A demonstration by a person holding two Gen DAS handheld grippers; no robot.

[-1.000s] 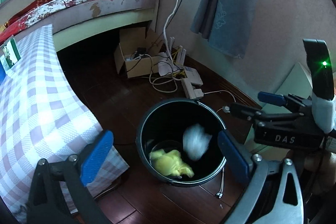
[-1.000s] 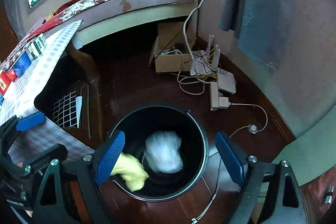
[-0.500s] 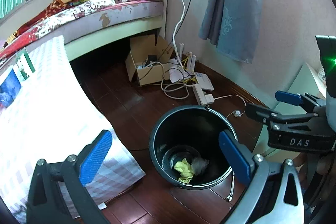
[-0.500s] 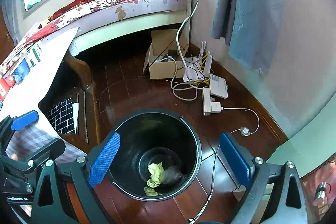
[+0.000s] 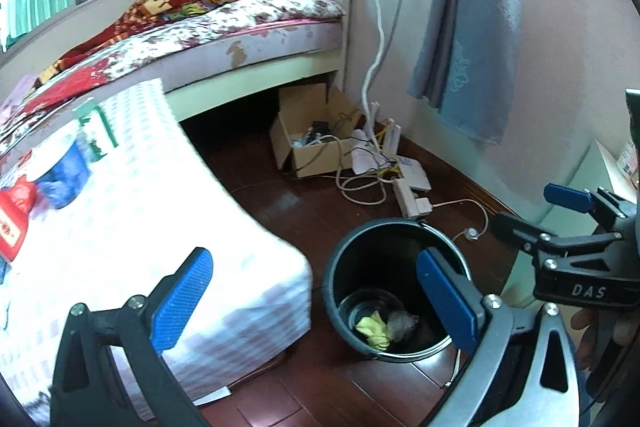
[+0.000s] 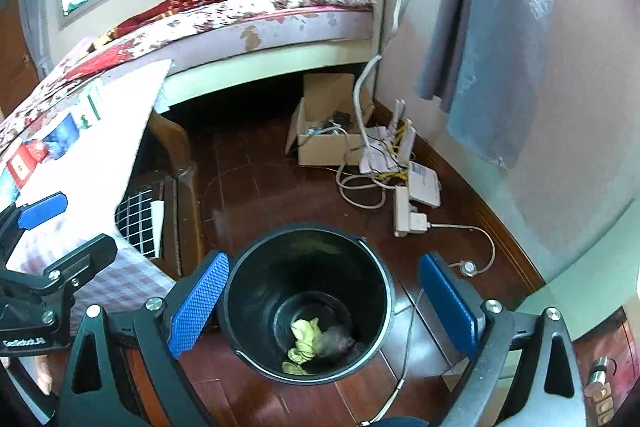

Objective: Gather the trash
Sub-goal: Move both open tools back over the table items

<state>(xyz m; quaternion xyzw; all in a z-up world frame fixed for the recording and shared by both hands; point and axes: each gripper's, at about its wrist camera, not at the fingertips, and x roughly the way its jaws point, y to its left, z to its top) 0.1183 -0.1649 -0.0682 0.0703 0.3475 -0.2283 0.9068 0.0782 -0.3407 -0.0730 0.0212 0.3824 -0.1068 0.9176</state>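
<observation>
A black bin (image 5: 384, 227) stands on the dark wooden floor. At its bottom lie a crumpled yellow piece (image 5: 374, 329) and a greyish plastic wad (image 5: 402, 321). My left gripper (image 5: 316, 295) hangs open above the table corner and the bin's left side, with nothing between its blue pads. The right wrist view looks down into the bin (image 6: 304, 227), where the yellow piece (image 6: 304, 341) and the wad (image 6: 336, 341) show. My right gripper (image 6: 324, 305) is open and empty, straddling the bin from above. Each gripper shows at the edge of the other's view.
A table with a pale checked cloth (image 5: 120, 227) carries coloured packets on the left. A chair (image 6: 176, 163) is tucked under it. Behind the bin lie a power strip and cables (image 5: 408, 195) and a cardboard box (image 5: 308, 147), with the bed and a grey curtain beyond.
The wad and the yellow piece, in mid-fall a second ago, now lie at the bin's bottom. Both grippers have risen and drawn back, so the bin looks smaller and lower.
</observation>
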